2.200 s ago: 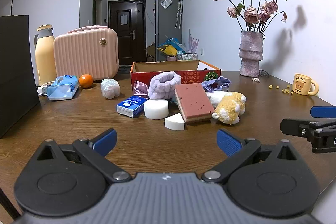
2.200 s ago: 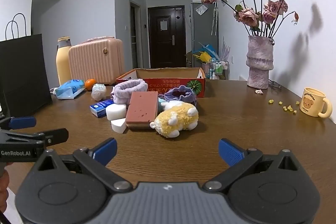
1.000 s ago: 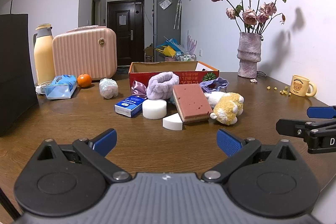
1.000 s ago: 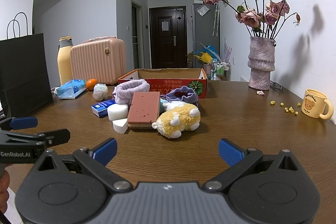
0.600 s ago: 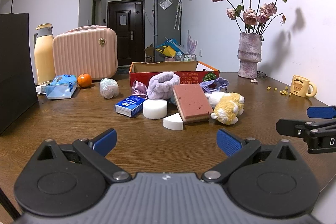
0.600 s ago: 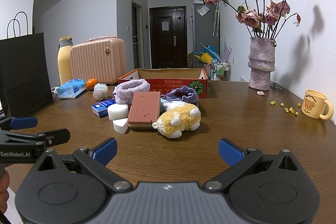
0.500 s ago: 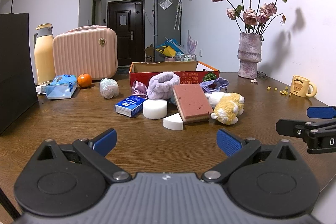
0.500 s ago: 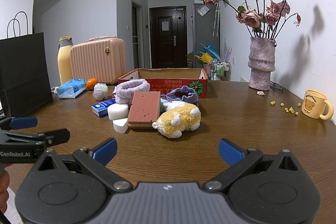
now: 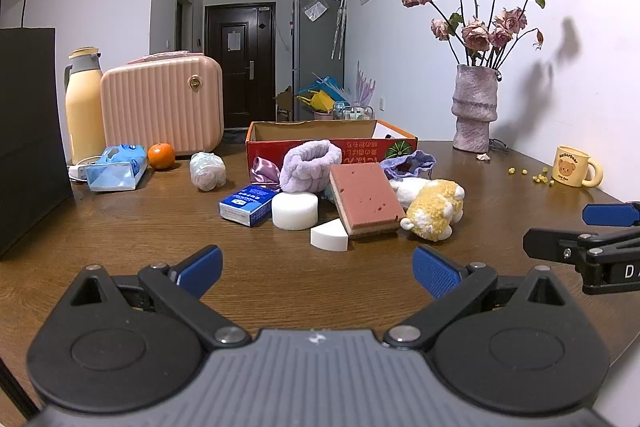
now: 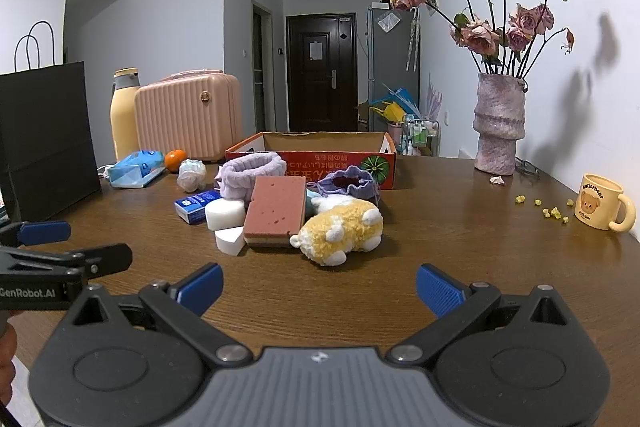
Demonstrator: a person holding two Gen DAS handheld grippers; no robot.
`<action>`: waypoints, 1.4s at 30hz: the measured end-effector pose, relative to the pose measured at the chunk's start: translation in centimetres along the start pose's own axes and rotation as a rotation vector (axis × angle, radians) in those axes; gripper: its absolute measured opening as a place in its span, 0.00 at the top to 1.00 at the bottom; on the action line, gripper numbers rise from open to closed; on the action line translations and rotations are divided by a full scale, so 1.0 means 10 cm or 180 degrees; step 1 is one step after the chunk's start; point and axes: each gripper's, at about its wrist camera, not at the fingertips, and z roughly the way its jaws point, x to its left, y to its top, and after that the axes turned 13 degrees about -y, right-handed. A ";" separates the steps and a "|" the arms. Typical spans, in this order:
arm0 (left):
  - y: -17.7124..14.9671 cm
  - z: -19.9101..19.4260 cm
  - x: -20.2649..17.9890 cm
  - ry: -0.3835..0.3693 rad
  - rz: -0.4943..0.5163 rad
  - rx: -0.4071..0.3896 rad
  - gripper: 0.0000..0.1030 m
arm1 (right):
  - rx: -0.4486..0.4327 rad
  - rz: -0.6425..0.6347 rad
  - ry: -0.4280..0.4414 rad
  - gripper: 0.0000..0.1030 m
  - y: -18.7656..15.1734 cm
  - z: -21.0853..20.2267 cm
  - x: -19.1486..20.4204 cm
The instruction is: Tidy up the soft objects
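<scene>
A heap of soft things lies mid-table in front of a red cardboard box (image 9: 332, 143) (image 10: 312, 153): a pink sponge (image 9: 366, 199) (image 10: 276, 209), a yellow plush toy (image 9: 434, 213) (image 10: 340, 229), a lilac headband (image 9: 310, 165) (image 10: 252, 173), a purple knitted pouch (image 9: 408, 163) (image 10: 348, 183), a round white sponge (image 9: 295, 211) (image 10: 225, 214) and a white wedge sponge (image 9: 330, 237) (image 10: 229, 241). My left gripper (image 9: 316, 269) hovers open near the table's front, well short of the heap. My right gripper (image 10: 318, 287) is open too, beside it, nothing between its fingers.
A blue packet (image 9: 246, 205), a wipes pack (image 9: 116, 173), an orange (image 9: 161, 155) and a wrapped ball (image 9: 207, 171) lie left of the heap. Behind stand a pink case (image 9: 160, 107), a flask (image 9: 82, 99) and a black bag (image 9: 28, 131). A vase (image 9: 474, 107) and mug (image 9: 574, 167) stand right.
Almost nothing has changed. Both grippers hold nearly still and open, with only a slight drift of the views; the heap has not been touched.
</scene>
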 end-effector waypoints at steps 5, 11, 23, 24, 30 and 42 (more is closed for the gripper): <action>0.00 0.00 0.01 0.0001 0.0005 -0.0002 0.00 | -0.0006 -0.0019 0.0000 0.00 0.01 0.01 -0.01; 0.01 0.00 0.02 -0.0007 0.0024 -0.0023 0.00 | 0.0001 -0.0059 -0.0002 0.00 0.02 0.05 0.00; 0.09 0.16 0.06 -0.0010 0.0065 -0.0002 0.00 | 0.0032 -0.0099 -0.0035 0.00 0.07 0.22 -0.01; 0.10 0.18 0.06 -0.0008 0.0070 0.0003 0.00 | 0.0035 -0.0098 -0.0037 0.00 0.08 0.24 -0.01; 0.14 0.28 0.09 -0.0002 0.0076 0.0025 0.00 | 0.0060 -0.0106 -0.0037 0.00 0.11 0.35 -0.01; 0.21 0.48 0.14 0.0008 0.0077 0.0096 0.00 | 0.0111 -0.0111 -0.0035 0.00 0.20 0.57 -0.01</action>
